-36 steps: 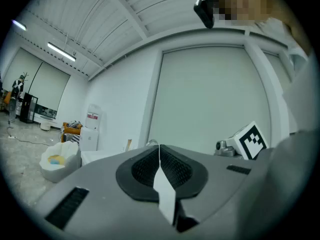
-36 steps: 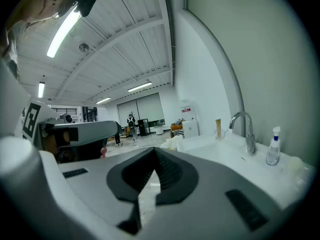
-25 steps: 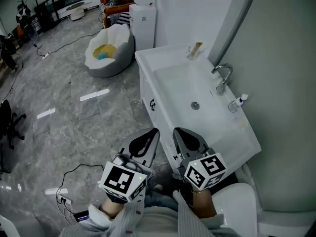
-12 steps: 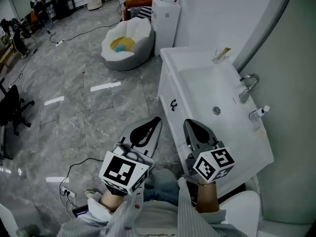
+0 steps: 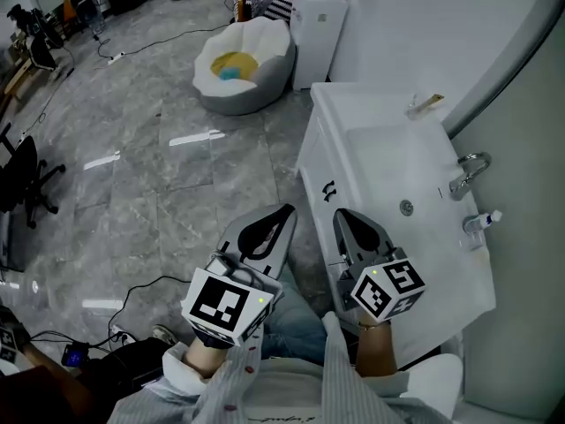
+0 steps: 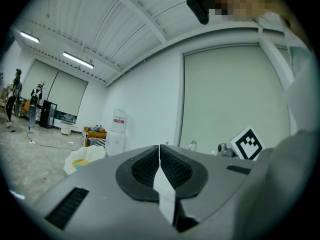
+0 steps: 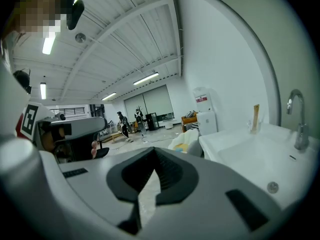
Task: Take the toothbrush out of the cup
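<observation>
Toothbrush (image 5: 429, 103): tiny at 1 o'clock, bristles indistinct.
Cup (image 5: 415, 110): too small to make out.
Sleeves (image 5: 221, 387): cut off at 6 o'clock.

Floor: glossy grey marble-look tiles (image 5: 177, 175) that reflect strips of light; black cables (image 5: 146, 283) trail across them.
Walls: plain white (image 5: 406, 25) behind the basin, with a pale grey-green panel (image 5: 530, 148) to the right.
Ceiling: white beams with long tube lights (image 6: 77, 60).
Furniture: white washbasin cabinet (image 5: 353, 100) with a chrome tap (image 5: 468, 173); white beanbag (image 5: 247, 69); white water dispenser (image 5: 320, 20); black office chair (image 5: 22, 179).
Far end: tall glazed panels (image 7: 150, 104), with people standing nearby.
</observation>
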